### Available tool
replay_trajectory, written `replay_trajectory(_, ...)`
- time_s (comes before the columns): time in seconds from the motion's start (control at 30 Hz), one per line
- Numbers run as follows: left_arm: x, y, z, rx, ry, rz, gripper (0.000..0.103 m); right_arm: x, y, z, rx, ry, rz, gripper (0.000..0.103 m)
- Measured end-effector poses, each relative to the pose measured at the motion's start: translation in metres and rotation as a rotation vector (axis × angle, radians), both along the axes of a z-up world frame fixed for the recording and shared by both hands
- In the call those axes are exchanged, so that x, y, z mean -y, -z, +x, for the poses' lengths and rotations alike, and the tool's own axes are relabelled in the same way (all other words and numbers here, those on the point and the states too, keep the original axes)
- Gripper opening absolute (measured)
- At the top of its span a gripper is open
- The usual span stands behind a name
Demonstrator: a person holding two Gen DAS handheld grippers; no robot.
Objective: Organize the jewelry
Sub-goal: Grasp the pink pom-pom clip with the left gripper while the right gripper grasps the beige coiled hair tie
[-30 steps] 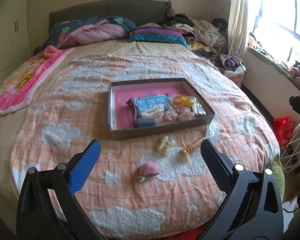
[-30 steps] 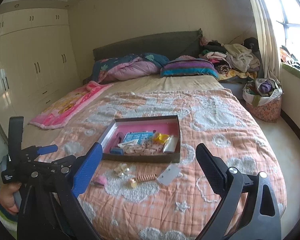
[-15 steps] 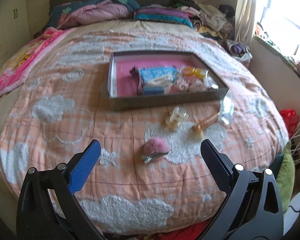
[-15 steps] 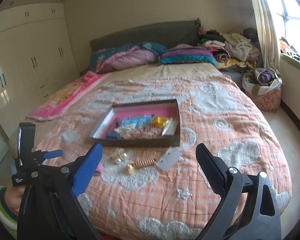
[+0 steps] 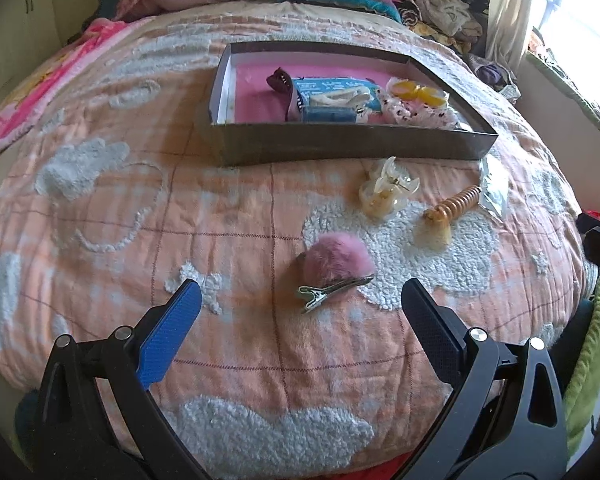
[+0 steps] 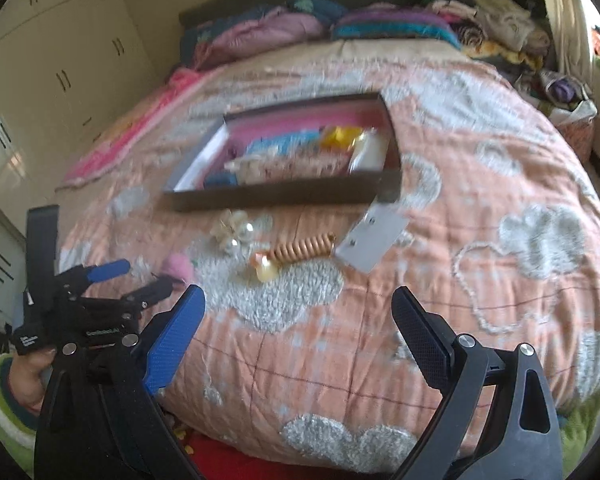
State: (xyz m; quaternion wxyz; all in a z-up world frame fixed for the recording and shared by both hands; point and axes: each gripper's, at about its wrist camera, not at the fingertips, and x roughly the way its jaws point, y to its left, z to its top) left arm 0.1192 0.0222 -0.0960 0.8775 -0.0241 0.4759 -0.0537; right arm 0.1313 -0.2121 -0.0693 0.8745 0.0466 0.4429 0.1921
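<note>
The bed (image 5: 100, 208) now fills both views more closely than a second ago; both grippers have advanced toward its near edge. The box (image 5: 340, 148), already holding several accessories, sits at 12 o'clock from the left gripper (image 5: 298, 312), which has closed in on the pink pompom hair clip (image 5: 334, 272) and now brackets it, jaws wide apart and holding nothing. The clear claw clip (image 5: 386, 192) and the spiral hair tie (image 5: 452, 208) lie at 1 o'clock, outside the box, with a small flat packet (image 6: 370, 242) beyond them. The right gripper (image 6: 298, 316) is likewise fully open and empty, its view blurred by motion. Judgement: a pickup of the pompom clip is imminent; three or four loose items remain to be boxed.
</note>
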Motion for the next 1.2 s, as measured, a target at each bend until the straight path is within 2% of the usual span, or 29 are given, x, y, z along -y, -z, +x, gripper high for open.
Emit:
replay_trajectory(0.23, 0.001, 0.019, 0.018, -0.044, -0.004, -0.034, 0.093, -0.009, 0.023, 0.020, -0.093, -0.013, 0.048, 0.094)
replay_trajectory(0.33, 0.000, 0.023, 0.024, -0.036, -0.011, -0.038, 0.093, -0.009, 0.031, 0.032, -0.125, 0.013, 0.068, 0.094)
replay_trajectory(0.37, 0.001, 0.023, 0.025, -0.032, -0.009, -0.032, 0.090, -0.009, 0.032, 0.035, -0.136, 0.017, 0.079, 0.094)
replay_trajectory(0.4, 0.001, 0.024, 0.026, -0.028, -0.011, -0.022, 0.086, -0.009, 0.036, 0.039, -0.154, 0.025, 0.094, 0.094)
replay_trajectory(0.47, 0.002, 0.024, 0.028, -0.017, -0.009, -0.002, 0.069, -0.011, 0.042, 0.044, -0.179, 0.036, 0.109, 0.094)
replay_trajectory(0.5, 0.002, 0.025, 0.028, -0.015, -0.010, 0.007, 0.064, -0.012, 0.044, 0.047, -0.191, 0.040, 0.114, 0.093)
replay_trajectory(0.53, 0.002, 0.025, 0.029, -0.013, -0.007, 0.009, 0.053, -0.014, 0.046, 0.048, -0.198, 0.041, 0.116, 0.093)
replay_trajectory(0.57, 0.001, 0.025, 0.029, -0.007, -0.002, 0.009, 0.033, -0.016, 0.048, 0.049, -0.202, 0.043, 0.116, 0.093)
replay_trajectory(0.77, -0.003, 0.016, 0.026, -0.002, 0.023, -0.008, 0.030, -0.028, 0.062, 0.055, -0.256, 0.062, 0.152, 0.077)
replay_trajectory(0.9, -0.008, 0.009, 0.022, 0.010, 0.028, -0.031, 0.030, -0.032, 0.068, 0.061, -0.271, 0.089, 0.172, 0.076)
replay_trajectory(0.97, -0.012, 0.006, 0.021, 0.013, 0.031, -0.044, 0.030, -0.031, 0.069, 0.068, -0.290, 0.114, 0.219, 0.075)
replay_trajectory(1.07, -0.014, 0.002, 0.021, 0.018, 0.035, -0.054, 0.030, -0.027, 0.073, 0.079, -0.320, 0.166, 0.275, 0.060)
replay_trajectory(1.13, -0.015, -0.002, 0.020, 0.026, 0.036, -0.061, 0.030, -0.026, 0.079, 0.087, -0.339, 0.197, 0.283, 0.033)
replay_trajectory(1.17, -0.015, -0.004, 0.020, 0.032, 0.038, -0.067, 0.030, -0.027, 0.081, 0.090, -0.340, 0.202, 0.278, 0.027)
replay_trajectory(1.2, -0.015, -0.005, 0.019, 0.037, 0.038, -0.069, 0.030, -0.027, 0.084, 0.093, -0.344, 0.200, 0.282, 0.025)
